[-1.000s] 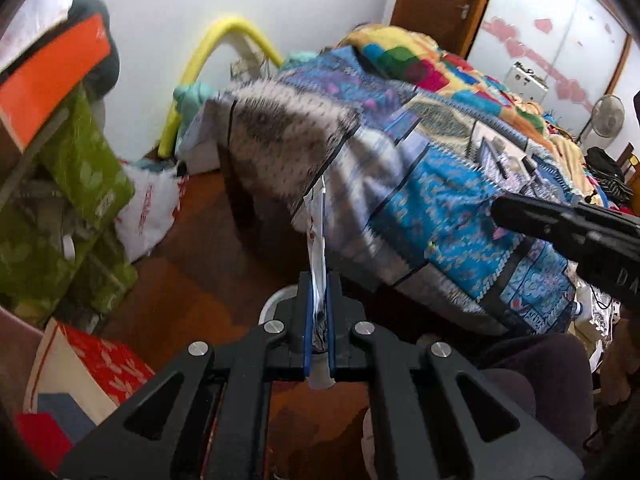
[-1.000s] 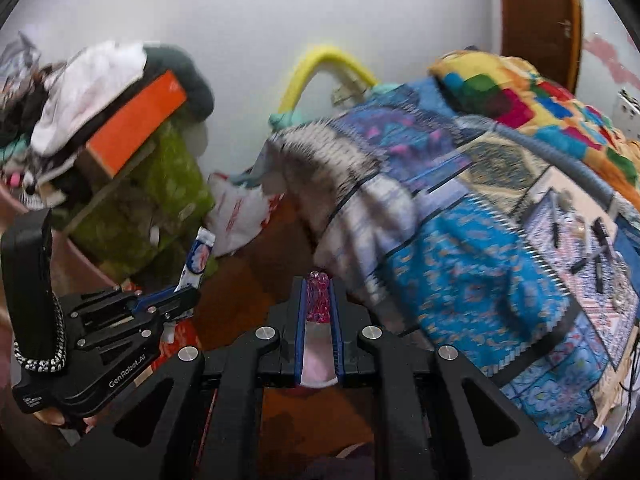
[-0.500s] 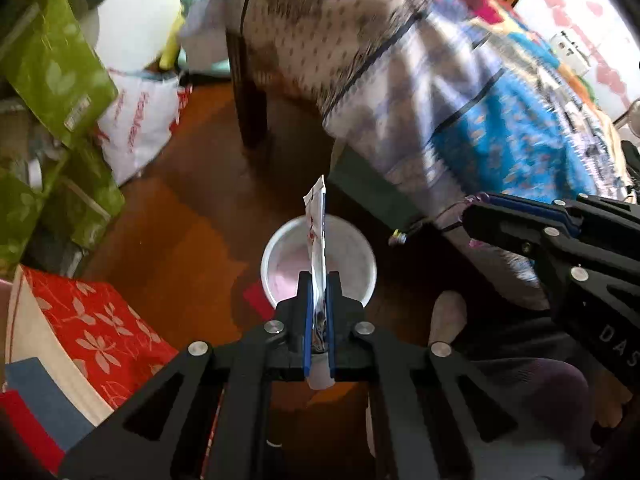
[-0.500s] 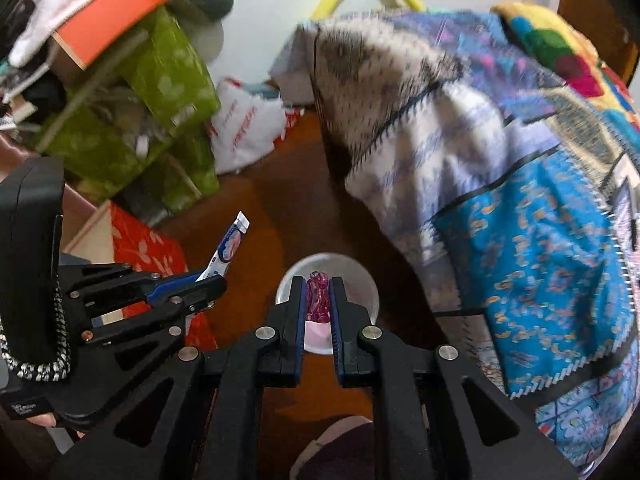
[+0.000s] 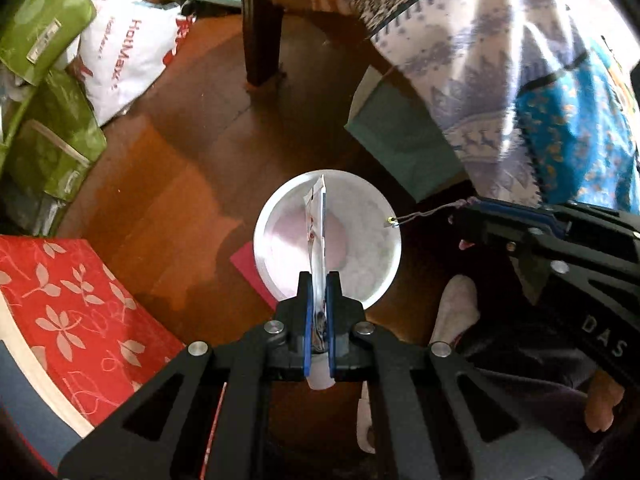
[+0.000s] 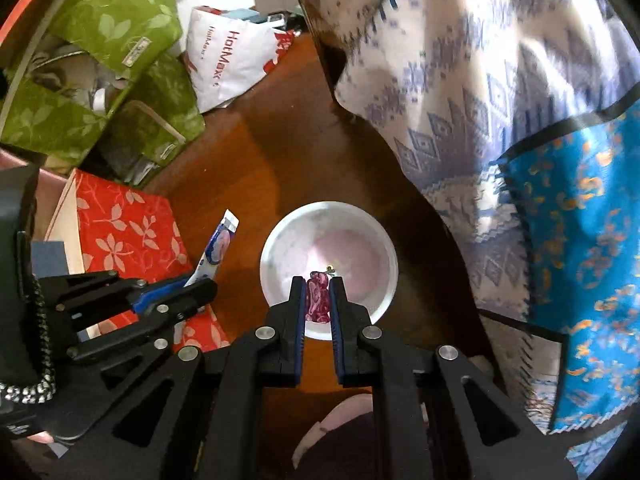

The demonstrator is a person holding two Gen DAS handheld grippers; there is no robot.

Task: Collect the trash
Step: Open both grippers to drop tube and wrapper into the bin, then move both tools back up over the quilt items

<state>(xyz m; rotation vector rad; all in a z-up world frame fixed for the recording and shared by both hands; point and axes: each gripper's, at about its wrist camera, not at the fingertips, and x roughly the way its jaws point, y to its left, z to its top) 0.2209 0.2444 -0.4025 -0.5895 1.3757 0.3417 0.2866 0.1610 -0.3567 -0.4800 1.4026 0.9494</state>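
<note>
ok, both tongs point down over the white bin (image 5: pixel 370 240) on the floor. left tongs (image 5: pixel 318 300) clamp an upright sachet (image 5: pixel 316 232); right tongs (image 6: pixel 318 300) pinch a purple wad (image 6: pixel 318 304), nearer centre.

The right gripper (image 6: pixel 318 298) points down over a white bin (image 6: pixel 329 264) on the wooden floor (image 6: pixel 256 152), clamped on a crumpled pink scrap (image 6: pixel 318 300). Left of the bin, the left gripper (image 6: pixel 200 286) pinches a blue-and-white sachet (image 6: pixel 218 246). A patterned blanket (image 6: pixel 460 100) hangs right of the bin.
</note>
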